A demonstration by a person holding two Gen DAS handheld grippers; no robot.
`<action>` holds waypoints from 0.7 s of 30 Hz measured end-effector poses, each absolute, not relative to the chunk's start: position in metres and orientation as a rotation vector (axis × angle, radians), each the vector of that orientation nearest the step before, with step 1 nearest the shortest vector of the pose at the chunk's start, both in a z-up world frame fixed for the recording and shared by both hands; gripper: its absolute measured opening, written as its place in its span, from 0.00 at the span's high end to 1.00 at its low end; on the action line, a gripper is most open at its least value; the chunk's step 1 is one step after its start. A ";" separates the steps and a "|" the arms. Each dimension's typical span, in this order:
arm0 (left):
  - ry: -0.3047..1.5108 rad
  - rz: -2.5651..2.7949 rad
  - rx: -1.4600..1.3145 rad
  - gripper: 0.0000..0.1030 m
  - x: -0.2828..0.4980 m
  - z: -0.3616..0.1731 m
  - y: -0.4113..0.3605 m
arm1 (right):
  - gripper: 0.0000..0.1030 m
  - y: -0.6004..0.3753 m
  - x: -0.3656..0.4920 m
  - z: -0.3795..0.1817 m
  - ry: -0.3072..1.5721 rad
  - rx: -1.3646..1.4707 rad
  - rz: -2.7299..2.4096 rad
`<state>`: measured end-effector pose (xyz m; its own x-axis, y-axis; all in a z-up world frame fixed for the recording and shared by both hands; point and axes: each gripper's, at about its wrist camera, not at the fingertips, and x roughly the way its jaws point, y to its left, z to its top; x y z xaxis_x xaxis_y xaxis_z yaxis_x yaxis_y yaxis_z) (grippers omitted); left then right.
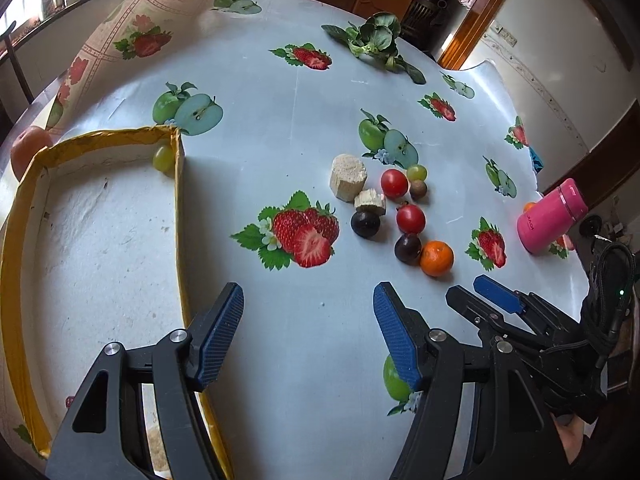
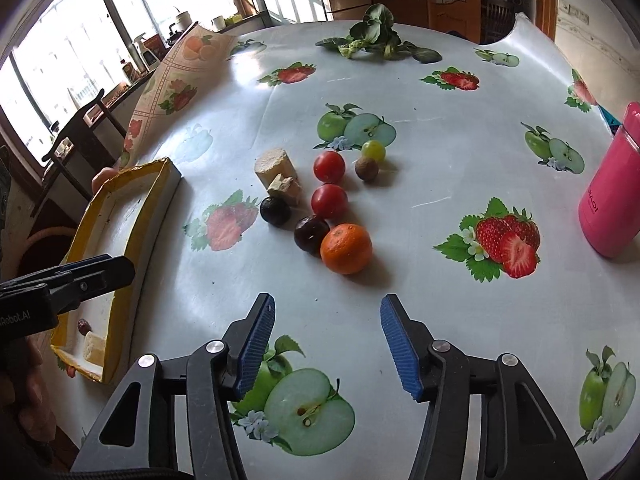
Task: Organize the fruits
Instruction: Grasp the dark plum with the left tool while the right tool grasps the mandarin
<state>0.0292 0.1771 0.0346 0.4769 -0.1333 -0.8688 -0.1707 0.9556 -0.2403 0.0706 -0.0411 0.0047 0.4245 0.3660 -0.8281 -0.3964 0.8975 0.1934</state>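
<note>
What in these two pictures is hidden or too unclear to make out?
- Orange-red fruit behind the tray: left view, mostly hidden by the tray wall.
- Small red item in the tray: right view, partly behind the left gripper.
- Pink bottle: right view, cut off by the edge.

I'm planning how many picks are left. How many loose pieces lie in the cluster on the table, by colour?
Red tomatoes: 2
Dark purple fruits: 2
Orange mandarin: 1
Green grape: 1
Brown fruit: 1
Beige chunks: 2
Total: 9
</note>
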 end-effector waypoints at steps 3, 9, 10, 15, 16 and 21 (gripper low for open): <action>1.093 0.008 -0.302 0.35 0.049 0.028 0.172 | 0.51 -0.042 0.086 -0.002 1.036 -0.020 0.476; 1.123 -0.029 -0.306 0.35 0.080 0.010 0.153 | 0.53 -0.035 0.102 -0.015 1.053 -0.028 0.494; 1.132 -0.033 -0.305 0.35 0.084 0.005 0.150 | 0.55 -0.033 0.104 -0.017 1.056 -0.031 0.496; 1.158 -0.049 -0.278 0.35 0.103 -0.013 0.136 | 0.60 -0.026 0.111 -0.023 1.056 -0.026 0.542; 1.164 -0.052 -0.276 0.35 0.106 -0.017 0.134 | 0.64 -0.025 0.111 -0.024 1.056 -0.027 0.553; 1.144 -0.041 -0.244 0.49 0.117 -0.025 0.129 | 0.65 -0.030 0.108 -0.022 1.053 -0.016 0.548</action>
